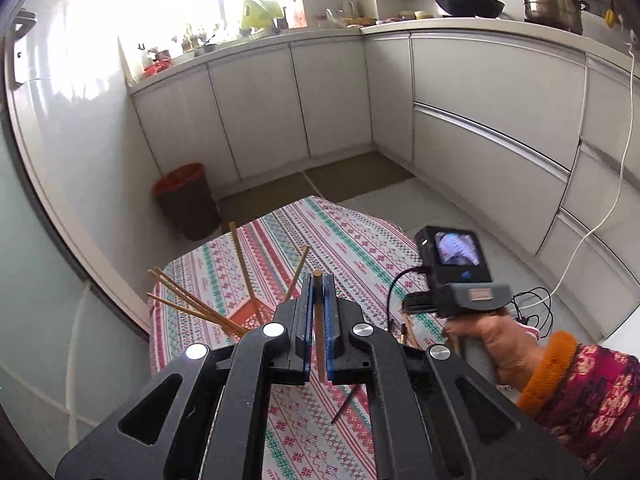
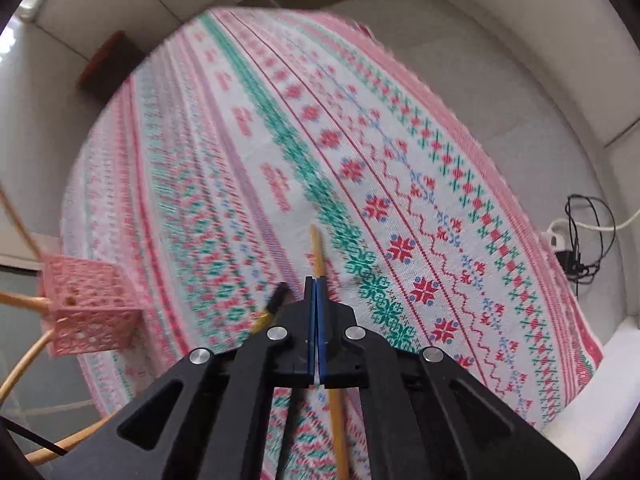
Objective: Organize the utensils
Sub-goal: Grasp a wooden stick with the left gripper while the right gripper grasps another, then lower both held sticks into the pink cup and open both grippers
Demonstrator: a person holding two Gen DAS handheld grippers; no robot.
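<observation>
- The left tool point(image 1: 319, 280) is clamped on 1 wooden chopstick point(image 1: 319, 320), which stands nearly upright between its blue pads, the top end poking just above the fingertips.
- Ahead and left of the left tool, a pink lattice holder point(image 1: 248, 316) sits on the patterned tabletop point(image 1: 348, 240) with several chopsticks point(image 1: 192, 304) fanning out of it.
- The right tool point(image 2: 316, 280) is fully closed, pointing steeply down at the tabletop; a second chopstick point(image 2: 318, 252) runs along its pads and sticks out past the tips, and the pads seem to pinch it.
- Just left of the right tool's tips lies a dark-tipped chopstick point(image 2: 274, 306), blurred.
- Farther left of the right tool stands the pink holder.
- A hand point(image 1: 496, 340) in an orange-cuffed sleeve grips the right tool's handle.
</observation>
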